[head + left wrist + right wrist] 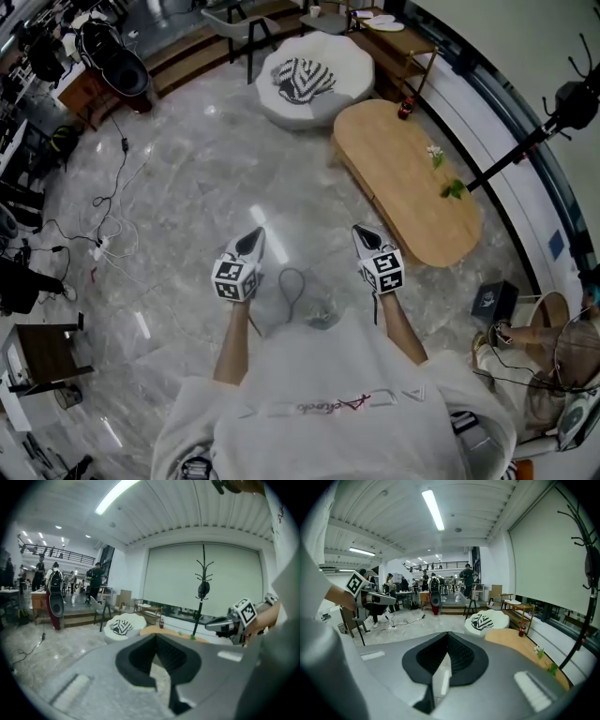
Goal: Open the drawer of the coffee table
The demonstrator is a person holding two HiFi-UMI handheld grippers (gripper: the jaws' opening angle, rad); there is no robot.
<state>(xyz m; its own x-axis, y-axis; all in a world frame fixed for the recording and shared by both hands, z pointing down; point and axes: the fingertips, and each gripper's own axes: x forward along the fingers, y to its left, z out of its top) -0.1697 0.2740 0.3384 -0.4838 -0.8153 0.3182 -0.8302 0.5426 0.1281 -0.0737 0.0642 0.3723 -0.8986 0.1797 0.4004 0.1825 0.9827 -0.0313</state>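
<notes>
A pale marble floor (206, 187) fills the room. The long oval wooden coffee table (394, 173) lies on it, ahead and to the right of the person; its top is all that shows, and its drawer cannot be made out in any view. Just beyond the table's far end sits a white cushioned seat (319, 94) with a striped cushion (302, 77) on top. The person in a white shirt (328, 403) stands well short of the table's near end, both arms held forward. The right gripper (364, 236) is near the table's near-left edge, not touching it; the left gripper (251, 244) is farther from the table. Each claw is pressed together with nothing between its jaws. A small red bottle (405, 110) stands at the table's far end, and a flower sprig (435, 154) lies mid-table.
</notes>
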